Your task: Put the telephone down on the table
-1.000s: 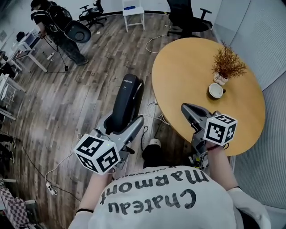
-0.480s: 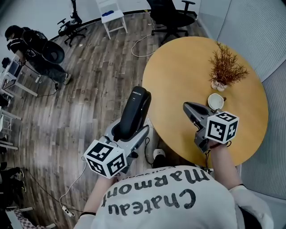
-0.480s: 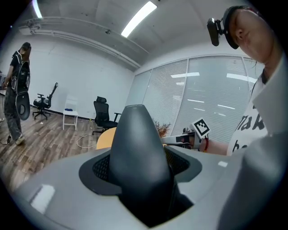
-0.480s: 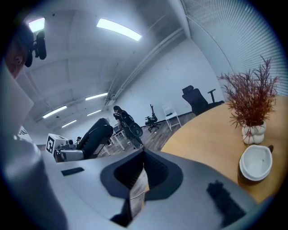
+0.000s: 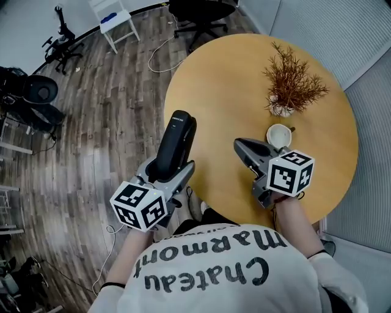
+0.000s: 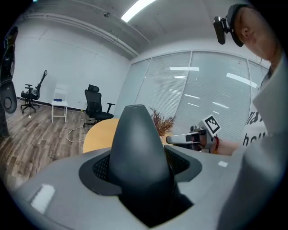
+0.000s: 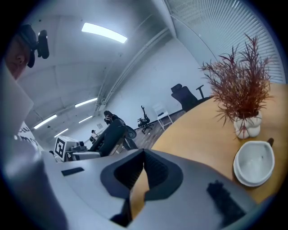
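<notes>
A black telephone handset stands tilted in my left gripper, which is shut on its lower half. Its upper end hangs over the left edge of the round wooden table. In the left gripper view the handset fills the space between the jaws and hides most of what lies ahead. My right gripper is above the table near its front edge, shut with nothing in it, its pads meeting at the tip. The left gripper with the handset shows off to the left in the right gripper view.
A dried plant in a small white pot and a white cup stand on the table just right of the right gripper. Office chairs, a white chair and cables lie on the wooden floor. A grey wall curves along the right.
Both grippers have moved toward the table. The handset, earlier over the floor left of the table, now reaches over the table's left edge. The left grip is unchanged.
</notes>
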Available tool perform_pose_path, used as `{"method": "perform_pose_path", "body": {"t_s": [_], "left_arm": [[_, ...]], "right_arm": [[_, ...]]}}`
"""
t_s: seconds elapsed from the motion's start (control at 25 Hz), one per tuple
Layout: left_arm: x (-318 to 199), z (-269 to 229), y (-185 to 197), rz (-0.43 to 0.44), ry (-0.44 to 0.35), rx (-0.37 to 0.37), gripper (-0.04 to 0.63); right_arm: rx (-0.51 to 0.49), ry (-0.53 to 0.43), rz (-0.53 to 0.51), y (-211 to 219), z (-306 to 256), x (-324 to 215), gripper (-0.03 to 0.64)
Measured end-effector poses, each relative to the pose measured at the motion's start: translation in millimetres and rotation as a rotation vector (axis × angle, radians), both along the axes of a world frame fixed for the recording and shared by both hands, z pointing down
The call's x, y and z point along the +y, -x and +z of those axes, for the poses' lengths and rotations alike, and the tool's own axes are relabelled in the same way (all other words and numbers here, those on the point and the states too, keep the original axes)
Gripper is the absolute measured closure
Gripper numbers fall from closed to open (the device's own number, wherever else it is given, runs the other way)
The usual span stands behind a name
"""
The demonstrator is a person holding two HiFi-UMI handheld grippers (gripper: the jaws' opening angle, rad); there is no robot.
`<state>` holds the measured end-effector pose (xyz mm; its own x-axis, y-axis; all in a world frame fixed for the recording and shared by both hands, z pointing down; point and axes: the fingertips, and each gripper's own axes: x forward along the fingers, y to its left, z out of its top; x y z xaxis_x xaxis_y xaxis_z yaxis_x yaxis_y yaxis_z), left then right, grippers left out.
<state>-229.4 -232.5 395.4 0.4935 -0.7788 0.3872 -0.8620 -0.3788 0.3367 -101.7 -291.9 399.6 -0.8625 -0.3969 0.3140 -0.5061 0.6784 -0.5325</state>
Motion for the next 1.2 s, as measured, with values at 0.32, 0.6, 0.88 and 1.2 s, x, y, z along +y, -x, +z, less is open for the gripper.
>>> {"method": "perform_pose_path", "body": {"t_s": [0.32,0.6,0.88,1.2], "left_arm": [[-45,66,-23,0.099,0.155,-0.152,0.278],[-59,106,-37,0.172,0.258,-0.167,0.278],[-74,143,-49,0.197,0.346,-0.228,0.278],[-75,162,-61,0.238,0.417,-0.285,0.276]], "right_arm": [[0.041,0.069,0.04,-19,39,-2,0.601],[0.066,0.159,0.085,-42,69,-10,0.601],[0.062,0.213,0.082,-55,100,-22,0.601],[0.039,0.212,0.146,-73,105,-34,0.601]]}}
